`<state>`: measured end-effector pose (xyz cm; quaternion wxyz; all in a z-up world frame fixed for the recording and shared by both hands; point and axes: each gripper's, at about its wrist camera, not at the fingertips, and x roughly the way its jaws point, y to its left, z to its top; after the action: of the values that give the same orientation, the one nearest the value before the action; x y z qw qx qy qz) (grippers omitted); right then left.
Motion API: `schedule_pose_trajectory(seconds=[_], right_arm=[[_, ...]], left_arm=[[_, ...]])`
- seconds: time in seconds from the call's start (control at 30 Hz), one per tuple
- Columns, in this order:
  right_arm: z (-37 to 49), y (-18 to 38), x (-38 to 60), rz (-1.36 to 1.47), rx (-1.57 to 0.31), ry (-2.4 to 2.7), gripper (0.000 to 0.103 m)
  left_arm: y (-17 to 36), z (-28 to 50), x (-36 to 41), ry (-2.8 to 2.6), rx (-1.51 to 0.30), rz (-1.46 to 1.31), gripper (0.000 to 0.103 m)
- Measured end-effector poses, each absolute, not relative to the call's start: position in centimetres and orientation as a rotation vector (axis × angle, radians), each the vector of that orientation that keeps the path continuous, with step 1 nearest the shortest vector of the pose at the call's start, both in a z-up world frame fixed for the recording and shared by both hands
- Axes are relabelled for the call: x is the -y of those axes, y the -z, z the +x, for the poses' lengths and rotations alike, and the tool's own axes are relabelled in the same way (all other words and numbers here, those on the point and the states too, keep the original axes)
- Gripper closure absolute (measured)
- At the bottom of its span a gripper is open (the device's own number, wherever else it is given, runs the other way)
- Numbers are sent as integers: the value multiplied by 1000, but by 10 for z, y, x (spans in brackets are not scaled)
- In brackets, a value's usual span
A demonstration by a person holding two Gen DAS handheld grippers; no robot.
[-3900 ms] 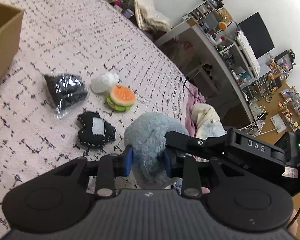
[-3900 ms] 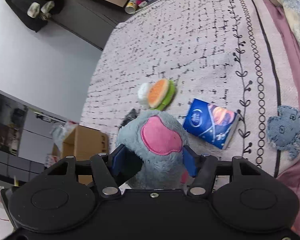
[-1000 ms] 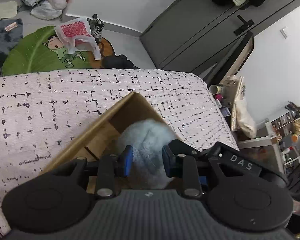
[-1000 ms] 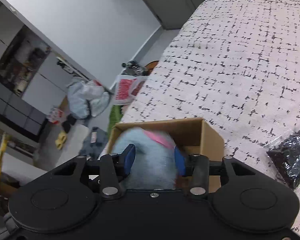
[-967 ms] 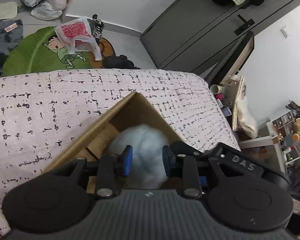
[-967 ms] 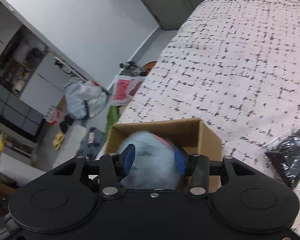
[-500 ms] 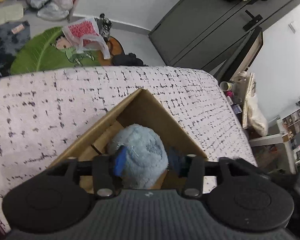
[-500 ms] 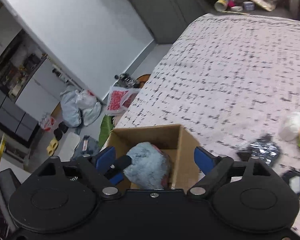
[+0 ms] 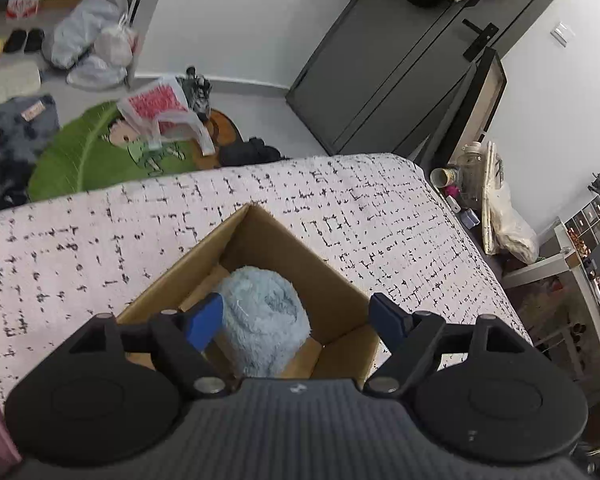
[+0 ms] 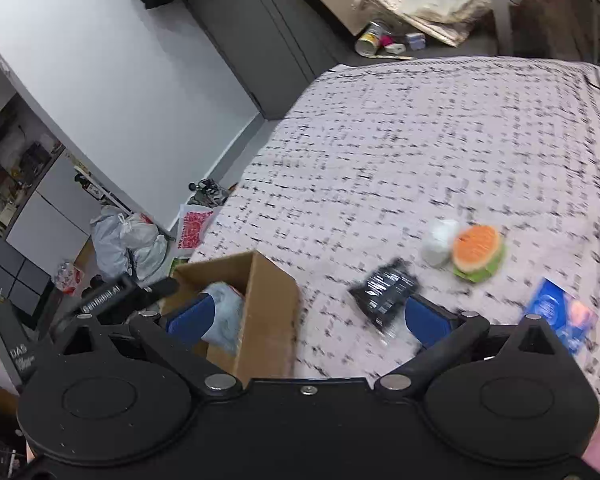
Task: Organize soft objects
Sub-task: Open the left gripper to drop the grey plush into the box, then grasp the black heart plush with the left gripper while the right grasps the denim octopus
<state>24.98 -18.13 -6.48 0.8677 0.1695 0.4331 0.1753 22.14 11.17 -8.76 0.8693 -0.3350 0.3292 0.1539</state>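
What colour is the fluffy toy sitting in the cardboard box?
Pale blue-grey. The fluffy toy shows best in the left wrist view, inside the cardboard box.

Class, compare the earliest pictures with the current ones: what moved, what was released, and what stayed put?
The grey-blue plush toy, once clamped by both over the bed, now sits released in the cardboard box. The left hand-held gripper and right hand-held gripper have opened. The burger toy, black packet and blue tissue pack stayed on the bedspread.

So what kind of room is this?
Probably a bedroom at home. A cardboard box sits on a bed with a patterned blanket, dark wardrobe doors stand behind it, and a cartoon rug lies on the floor.
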Motion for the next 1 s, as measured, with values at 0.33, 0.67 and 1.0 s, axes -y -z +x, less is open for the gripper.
schedule_pose_trajectory(seconds=[0.33, 0.67, 1.0], right_arm=[[218, 51, 238, 359, -891, -309, 0], [199, 52, 296, 383, -883, -200, 0], [198, 80, 339, 463, -922, -90, 0]], left_arm=[[54, 221, -74, -162, -675, -539, 22], [27, 214, -6, 50, -694, -385, 22], [31, 223, 48, 179, -804, -302, 22]])
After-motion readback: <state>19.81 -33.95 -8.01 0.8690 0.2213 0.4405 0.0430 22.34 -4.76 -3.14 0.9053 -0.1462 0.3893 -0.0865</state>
